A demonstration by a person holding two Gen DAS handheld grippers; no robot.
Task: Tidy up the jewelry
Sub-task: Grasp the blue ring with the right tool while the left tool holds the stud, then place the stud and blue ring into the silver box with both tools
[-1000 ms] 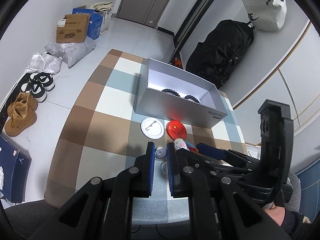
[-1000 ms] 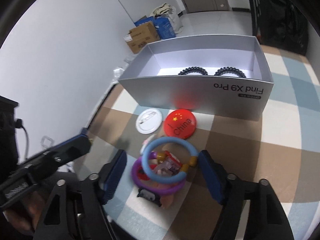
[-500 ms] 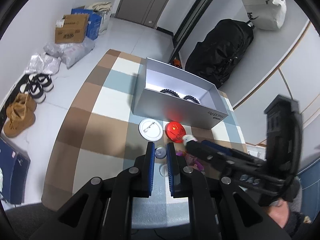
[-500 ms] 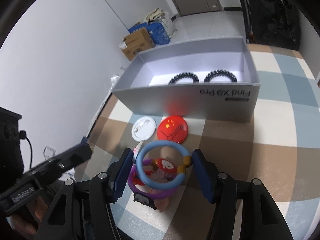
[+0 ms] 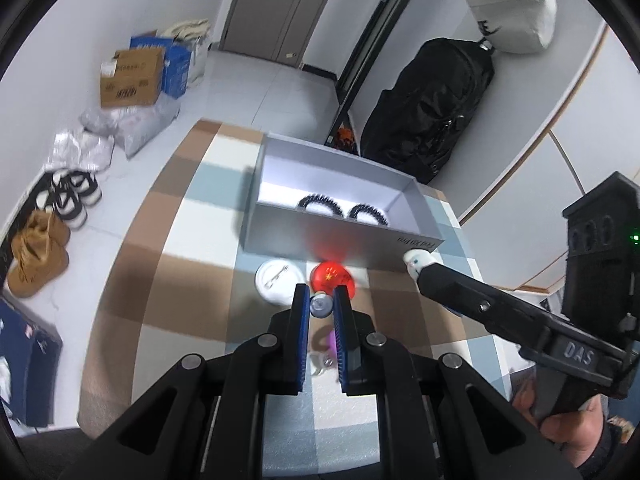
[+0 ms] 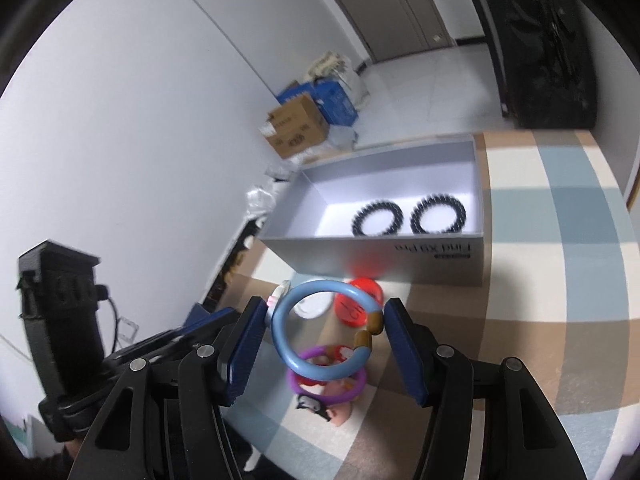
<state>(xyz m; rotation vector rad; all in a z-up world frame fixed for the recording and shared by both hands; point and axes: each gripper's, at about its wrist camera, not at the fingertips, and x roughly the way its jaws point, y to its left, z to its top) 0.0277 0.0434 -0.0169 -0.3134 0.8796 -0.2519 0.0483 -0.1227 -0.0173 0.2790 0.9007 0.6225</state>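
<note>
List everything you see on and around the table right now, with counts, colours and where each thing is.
box: 1, grey, open, on the checked table
hair ties: 2, black coils, inside the box
badges: 1 red, 1 white, in front of the box
bracelet: 1, blue, between the right tongs' fingers
ring: 1, purple, on the table among small trinkets
backpack: 1, black, against the wall
cardboard box: 1, brown, on the floor
shoes: tan pair, floor
left tongs: narrow gap, nothing held
right tongs: closed on the bracelet
</note>
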